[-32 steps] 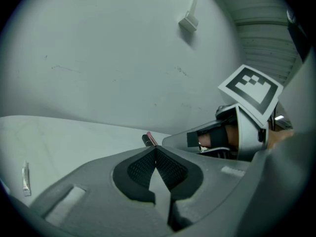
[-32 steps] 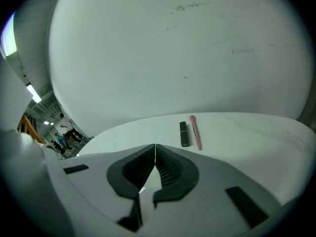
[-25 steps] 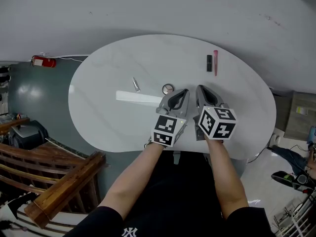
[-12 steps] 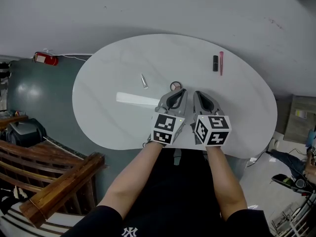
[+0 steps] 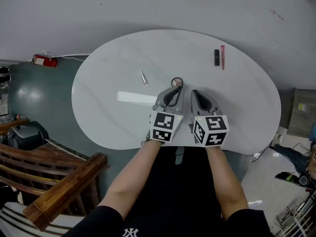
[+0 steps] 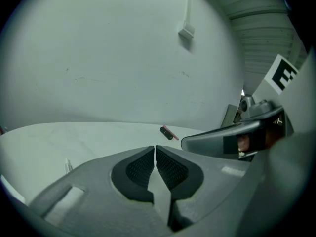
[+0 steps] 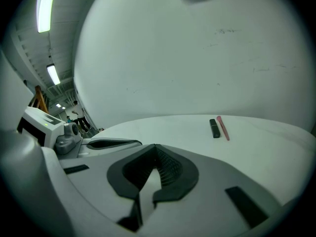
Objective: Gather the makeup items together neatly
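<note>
White oval table (image 5: 103,78) bearing a pink pencil (image 5: 222,57) fronts a grey wall (image 5: 158,4).

1. You're in a big workshop-like hall: strip lights (image 7: 45,1) run along a high ribbed ceiling (image 6: 261,33).
2. A red fire extinguisher (image 5: 43,61) lies on the floor, far left of your white oval table (image 5: 98,112).
3. A slatted wooden bench (image 5: 61,181) stands near left.

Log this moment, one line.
left gripper shut, empty | right gripper shut, empty | compact ahead of left gripper | tube, lipstick, pencil untouched
</note>
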Tool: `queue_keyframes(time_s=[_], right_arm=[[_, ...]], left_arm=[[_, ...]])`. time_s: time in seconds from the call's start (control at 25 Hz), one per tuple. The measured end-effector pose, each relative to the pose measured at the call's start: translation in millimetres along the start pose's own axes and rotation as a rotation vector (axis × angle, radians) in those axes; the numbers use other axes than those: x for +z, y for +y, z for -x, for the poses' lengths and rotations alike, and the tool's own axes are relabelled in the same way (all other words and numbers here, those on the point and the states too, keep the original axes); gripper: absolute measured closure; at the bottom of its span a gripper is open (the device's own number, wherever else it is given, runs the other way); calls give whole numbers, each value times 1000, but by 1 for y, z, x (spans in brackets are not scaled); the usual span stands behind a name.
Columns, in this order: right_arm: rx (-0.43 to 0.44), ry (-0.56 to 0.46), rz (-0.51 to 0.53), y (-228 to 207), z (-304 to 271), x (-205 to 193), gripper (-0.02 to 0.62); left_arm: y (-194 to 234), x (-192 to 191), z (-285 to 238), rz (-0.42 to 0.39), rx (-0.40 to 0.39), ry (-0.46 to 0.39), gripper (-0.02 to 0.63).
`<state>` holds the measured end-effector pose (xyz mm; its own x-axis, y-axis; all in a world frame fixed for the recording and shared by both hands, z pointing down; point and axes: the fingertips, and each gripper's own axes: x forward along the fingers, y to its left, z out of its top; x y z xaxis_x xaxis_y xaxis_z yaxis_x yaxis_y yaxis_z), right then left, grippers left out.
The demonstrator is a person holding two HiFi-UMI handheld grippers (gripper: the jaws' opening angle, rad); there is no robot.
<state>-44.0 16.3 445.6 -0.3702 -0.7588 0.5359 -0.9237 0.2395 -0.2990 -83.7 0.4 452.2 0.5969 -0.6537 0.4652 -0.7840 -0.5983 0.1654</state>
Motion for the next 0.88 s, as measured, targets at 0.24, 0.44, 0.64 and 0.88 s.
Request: queue_keyframes(time_s=[0.24,0.44,0.64,0.88], right_arm=[[2,-6,-10,-1,-4,-8,580],[0,-7,-26,-3,-7,-13,580],[-1,-3,-31,-6,-12,-18,580],[-13,-2,-39,-13,-19,-18,578]], left_arm=[[11,-17,-8,-46,7,37,572],[17,-29,-16,-81,10,65,491],[28,-39,-27,-94,40,89,438],[33,-50,-39,-106,41,116,388]])
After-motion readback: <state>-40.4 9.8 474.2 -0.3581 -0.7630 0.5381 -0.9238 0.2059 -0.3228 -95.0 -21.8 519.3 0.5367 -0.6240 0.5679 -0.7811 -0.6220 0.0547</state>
